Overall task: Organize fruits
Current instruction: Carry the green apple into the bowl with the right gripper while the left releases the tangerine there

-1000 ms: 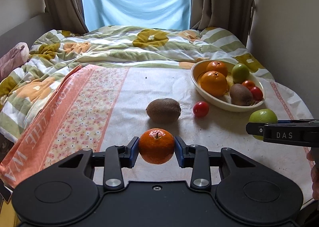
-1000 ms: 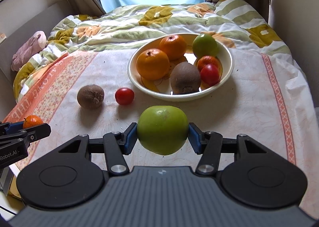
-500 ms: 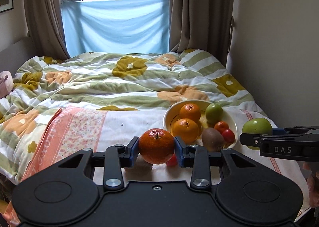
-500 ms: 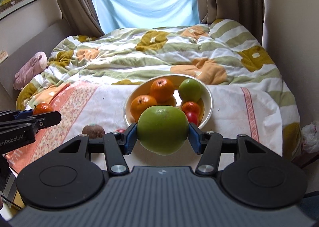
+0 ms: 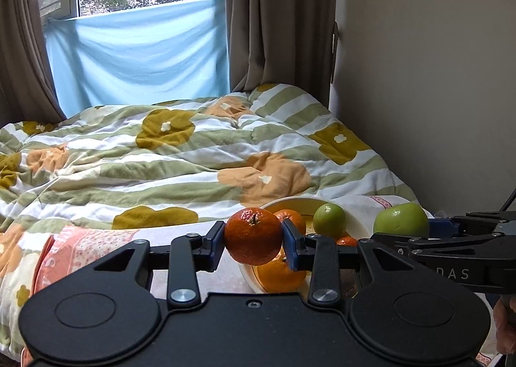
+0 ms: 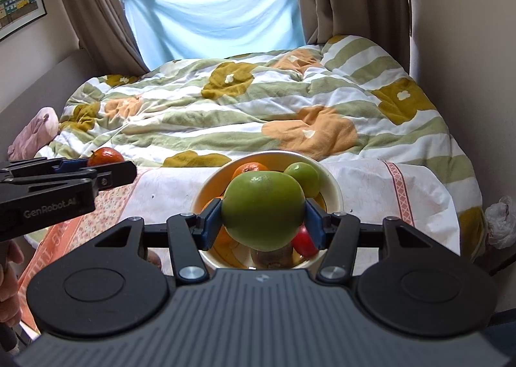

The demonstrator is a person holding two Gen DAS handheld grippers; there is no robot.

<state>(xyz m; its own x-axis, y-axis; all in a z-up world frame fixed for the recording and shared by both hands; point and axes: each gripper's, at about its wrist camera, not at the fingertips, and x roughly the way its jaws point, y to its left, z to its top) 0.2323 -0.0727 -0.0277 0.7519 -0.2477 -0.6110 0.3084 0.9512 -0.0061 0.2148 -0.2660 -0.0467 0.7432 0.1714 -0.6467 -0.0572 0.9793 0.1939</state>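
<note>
My left gripper is shut on a small orange mandarin, held in the air near the bowl's left side. My right gripper is shut on a large green apple, held above the near part of the white bowl. The bowl holds oranges, a small green fruit, a red tomato and a kiwi. In the left wrist view the bowl sits behind the mandarin, and the right gripper with the apple shows at right.
The bowl sits on a white and pink cloth at the near end of a bed with a flowered quilt. A wall stands close on the right. A pink plush lies at far left.
Both grippers have risen and moved toward the bowl with their fruits still held. The kiwi and tomato on the cloth have dropped out of sight below the grippers.
</note>
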